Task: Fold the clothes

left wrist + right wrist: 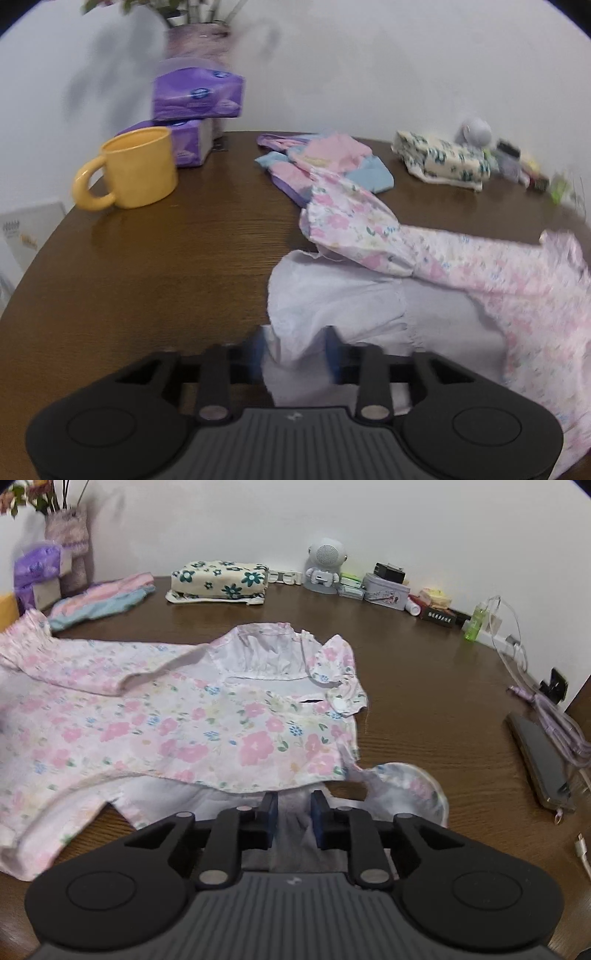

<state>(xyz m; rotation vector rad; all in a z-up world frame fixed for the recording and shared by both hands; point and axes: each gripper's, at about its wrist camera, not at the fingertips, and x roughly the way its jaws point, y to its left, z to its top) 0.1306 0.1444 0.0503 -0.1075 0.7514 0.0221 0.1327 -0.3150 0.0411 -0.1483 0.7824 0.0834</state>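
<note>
White wall backs a dark brown wooden surface (pixel 424 701) on which a pink floral garment (pixel 177 720) lies spread, its white lining showing at the collar and along the near hem.

From the right wrist view, the right gripper (pixel 293 814) sits low at the garment's near edge; its blue-padded jaws stand a little apart with a fold of pale lining cloth between them, though whether they pinch it I cannot tell. From the left wrist view, the left gripper (pixel 295 350) is at the garment's other side, its jaws set wider with white lining cloth (pixel 332 295) bunched up between them; here too the grip is unclear, and the picture is blurred.

Farther back lie a folded pastel garment (pixel 317 162) in pink, blue and purple, and a folded cream cloth with dark green flowers (pixel 219 579). A yellow mug (pixel 136 168) stands near stacked purple tissue packs (pixel 195 96), before a vase (pixel 195 40). Along the wall are a small white robot-shaped speaker (pixel 325 566), a tin (pixel 386 590) and a green bottle (pixel 474 622). At the right edge a dark phone (pixel 539 760) lies beside lilac cables (pixel 554 723).
</note>
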